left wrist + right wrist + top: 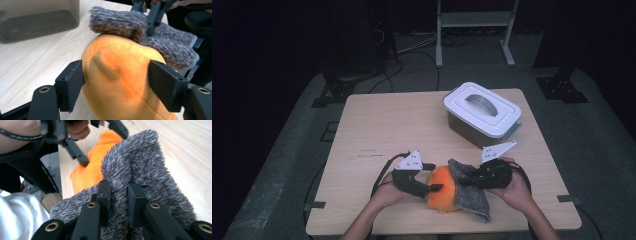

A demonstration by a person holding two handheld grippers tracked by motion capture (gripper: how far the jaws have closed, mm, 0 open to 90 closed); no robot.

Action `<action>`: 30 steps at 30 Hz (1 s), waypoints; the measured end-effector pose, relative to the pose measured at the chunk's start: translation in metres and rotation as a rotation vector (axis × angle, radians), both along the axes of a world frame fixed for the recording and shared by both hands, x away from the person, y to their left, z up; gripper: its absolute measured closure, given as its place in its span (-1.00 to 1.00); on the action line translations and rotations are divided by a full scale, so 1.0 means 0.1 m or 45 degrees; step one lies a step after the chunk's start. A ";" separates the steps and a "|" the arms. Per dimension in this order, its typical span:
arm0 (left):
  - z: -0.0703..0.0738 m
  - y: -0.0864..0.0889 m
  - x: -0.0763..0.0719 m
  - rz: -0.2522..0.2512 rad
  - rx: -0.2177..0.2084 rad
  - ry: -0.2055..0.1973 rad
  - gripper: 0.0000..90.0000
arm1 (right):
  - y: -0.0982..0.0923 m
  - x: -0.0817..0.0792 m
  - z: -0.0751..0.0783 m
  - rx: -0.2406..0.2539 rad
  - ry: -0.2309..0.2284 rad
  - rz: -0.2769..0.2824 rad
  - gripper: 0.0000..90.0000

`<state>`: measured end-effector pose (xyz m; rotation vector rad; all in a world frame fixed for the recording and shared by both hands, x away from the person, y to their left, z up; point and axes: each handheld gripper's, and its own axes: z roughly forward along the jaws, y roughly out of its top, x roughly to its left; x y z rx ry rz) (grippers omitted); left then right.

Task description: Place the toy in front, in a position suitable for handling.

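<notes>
At the lower centre of the high view, a rounded orange plush cushion [443, 189] lay on the pale wooden table [382, 125] near its front edge, with a shaggy grey fleece cloth [472, 192] draped over its right side and spilling onto the tabletop. The left gripper [434, 187], held in the person's left hand [387, 195], reached in from the left of the cushion. In the left gripper view its two black jaws stood apart on either side of the orange plush, the left jaw touching the fabric and the right jaw close against it without visibly squeezing. The right gripper [469, 176], in the person's right hand [517, 187], met the cloth from the right. In the right gripper view its jaws were drawn tightly together on a pinched fold of the grey fleece [140, 167], which rose between them. A white-lidded rectangular plastic storage box [482, 114] with a grey handle sat in the upper right of the table, well apart from both grippers.
</notes>
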<state>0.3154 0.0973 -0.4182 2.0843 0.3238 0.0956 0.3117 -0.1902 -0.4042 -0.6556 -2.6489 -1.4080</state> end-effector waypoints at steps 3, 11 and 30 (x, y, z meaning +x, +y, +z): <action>0.01 -0.01 0.00 0.001 0.020 0.002 -0.29 | 0.03 -0.06 0.00 -0.032 0.017 0.048 0.66; 0.05 -0.01 -0.04 -0.056 0.047 -0.055 -0.03 | 0.09 -0.11 0.10 -0.008 -0.041 0.069 0.68; 0.06 -0.02 -0.05 -0.050 0.031 -0.033 -0.03 | 0.11 -0.08 0.10 -0.001 -0.063 0.046 0.69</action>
